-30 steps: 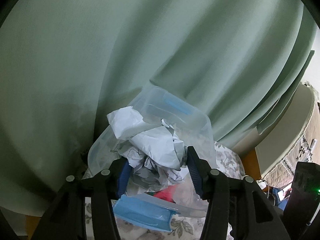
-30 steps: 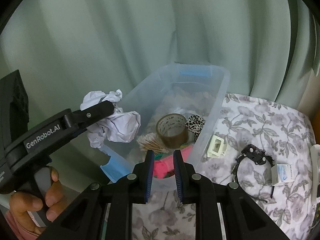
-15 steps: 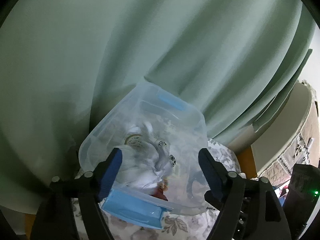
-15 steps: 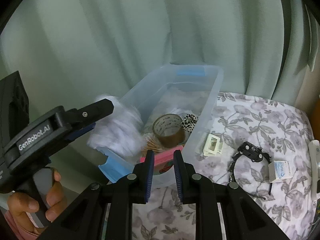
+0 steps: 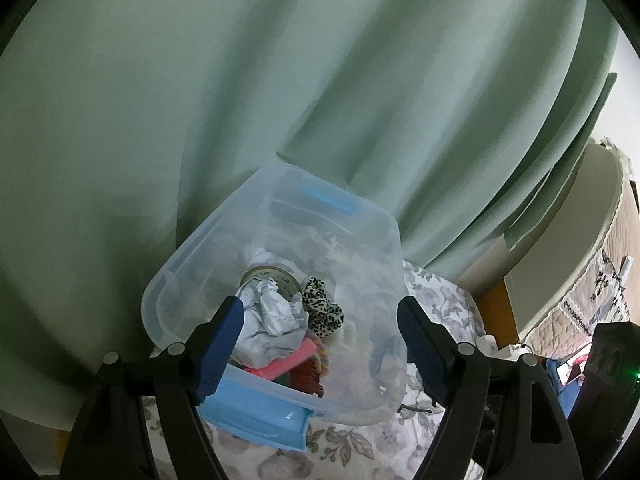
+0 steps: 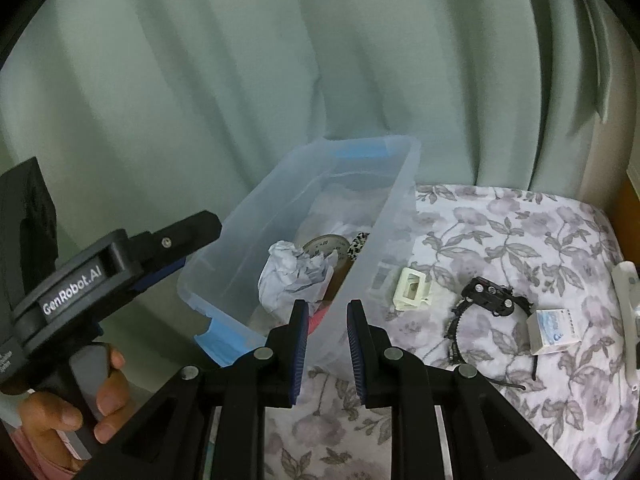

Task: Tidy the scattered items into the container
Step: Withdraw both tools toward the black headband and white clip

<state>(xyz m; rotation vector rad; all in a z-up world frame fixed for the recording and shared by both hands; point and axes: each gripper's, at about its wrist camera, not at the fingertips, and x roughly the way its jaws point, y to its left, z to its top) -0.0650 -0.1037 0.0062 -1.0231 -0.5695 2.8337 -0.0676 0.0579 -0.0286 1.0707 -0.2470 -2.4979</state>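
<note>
Directly ahead of the right gripper [image 6: 327,350], whose blue-padded jaws stand a narrow gap apart and hold nothing, is the near right wall of the clear plastic storage container [image 6: 396,216] with blue latch handles. Its long axis runs away from the gripper toward the pale green curtain [image 6: 200,80].

Items not yet stowed lie to the right of the container on the floral-print bed cover [image 6: 520,240], all on the right gripper's side:
- cream plastic hair claw clip [image 6: 412,289], just beside the container wall and nearest to the jaws;
- black strap with a buckled module [image 6: 490,294], farther right;
- small white and blue cardboard box [image 6: 554,332], touching or just beside the strap;
- white elongated object [image 6: 628,304] at the right edge, too cropped to identify.

The right gripper is therefore judged the nearer tool for the next pick; the clip lies forward and to its right.

The left gripper [image 5: 320,340] hovers above the near end of the container with its jaws spread wide and empty. Below it, inside the container, rest the crumpled white paper ball [image 5: 268,322], a brown tape roll [image 5: 280,274], a leopard-print scrunchie [image 5: 322,312] and a pink item [image 5: 288,362].
</note>
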